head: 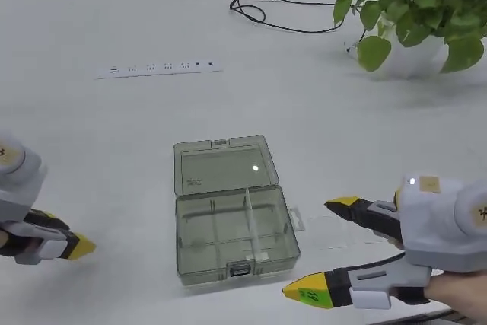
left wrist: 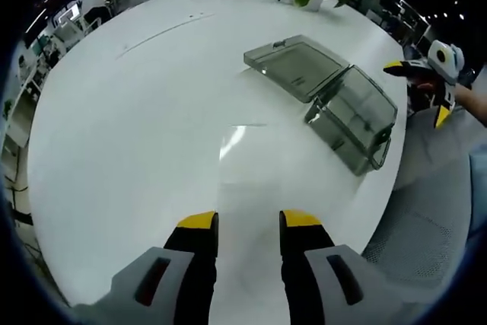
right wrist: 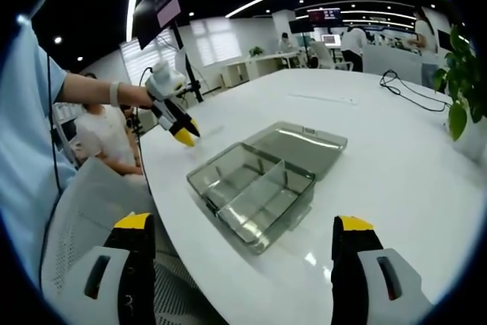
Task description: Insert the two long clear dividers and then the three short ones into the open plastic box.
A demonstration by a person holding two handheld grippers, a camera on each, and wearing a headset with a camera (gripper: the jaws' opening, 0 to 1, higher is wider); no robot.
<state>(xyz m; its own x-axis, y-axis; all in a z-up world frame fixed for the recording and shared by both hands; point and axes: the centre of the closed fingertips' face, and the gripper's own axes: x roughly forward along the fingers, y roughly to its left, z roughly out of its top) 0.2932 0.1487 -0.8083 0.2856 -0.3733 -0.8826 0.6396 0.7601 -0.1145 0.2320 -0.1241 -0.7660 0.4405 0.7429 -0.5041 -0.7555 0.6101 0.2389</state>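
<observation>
Head view first: where is the plastic box against the jaws?

It lies open on the white table, lid flat behind the tray, just ahead of the right gripper. The left gripper is well apart from it, on the other side.

How do the right jaws stand?

They are spread wide with nothing held. In the right gripper view the box sits ahead, in the span between the 2 yellow tips, touching neither.

And the left jaws?

In the left gripper view they are parted by a narrow gap. Bare table shows through it and nothing is gripped. The box is well ahead of them and off to the right.

Is anything in the box?

At least 2 clear dividers stand in the tray, 1 running side to side and 1 front to back. I cannot count more.

Any loose dividers?

A faint clear piece lies on the table just beside the box, between it and the right jaws. I cannot tell how many pieces there are.

What is beyond the jaws?

Far past the box there is a power strip, a black cable and a potted plant. In the right gripper view a person's hand holds the left gripper beyond the box.
</observation>
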